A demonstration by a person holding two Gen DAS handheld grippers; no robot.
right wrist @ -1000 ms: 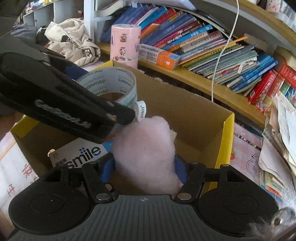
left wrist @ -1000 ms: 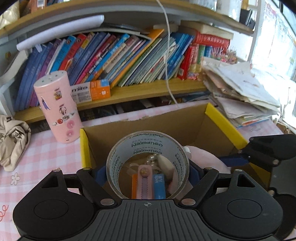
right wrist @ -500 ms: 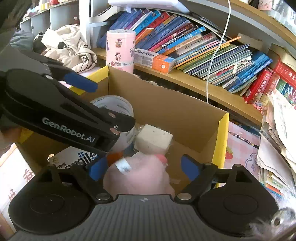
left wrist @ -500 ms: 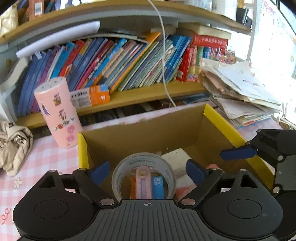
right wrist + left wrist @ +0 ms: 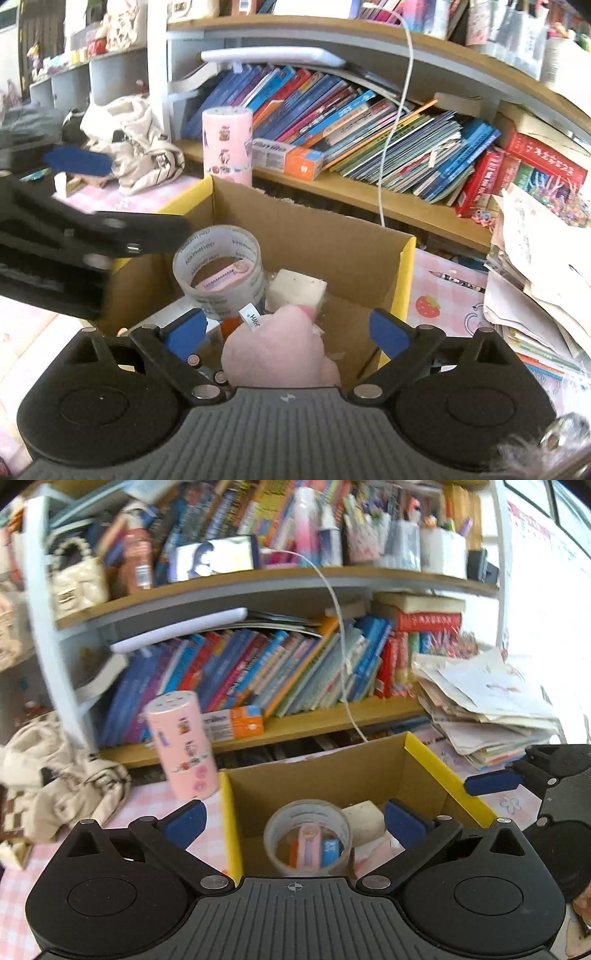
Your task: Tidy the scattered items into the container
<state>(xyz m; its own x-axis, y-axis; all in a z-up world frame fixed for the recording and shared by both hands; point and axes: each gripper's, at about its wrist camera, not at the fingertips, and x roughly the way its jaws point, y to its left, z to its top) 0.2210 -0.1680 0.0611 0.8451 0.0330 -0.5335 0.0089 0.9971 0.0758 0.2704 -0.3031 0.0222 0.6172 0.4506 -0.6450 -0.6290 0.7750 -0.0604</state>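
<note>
A cardboard box (image 5: 332, 775) (image 5: 325, 236) with yellow-edged flaps stands on the pink checked table. Inside it a clear tape roll (image 5: 308, 834) (image 5: 221, 269) rests on its edge, a pink comb-like item showing through its hole. Beside the roll sits a white block (image 5: 364, 821) (image 5: 295, 290). A pink plush toy (image 5: 277, 354) lies in the box near my right gripper (image 5: 286, 330), whose jaws are still opening and touch nothing. My left gripper (image 5: 293, 816) hovers above the box's near edge, its jaws also opening and clear of the roll.
A pink sticker-covered canister (image 5: 183, 746) (image 5: 227, 144) stands behind the box's left corner. A beige bag (image 5: 55, 775) lies at left. Bookshelves (image 5: 258, 672) fill the back, a white cable (image 5: 341, 646) hangs down, and loose papers (image 5: 487, 705) pile up at right.
Both grippers let go: the tape roll dropped from the left one and the plush toy from the right one into the box. Both have since risen and pulled back, jaws wider.
</note>
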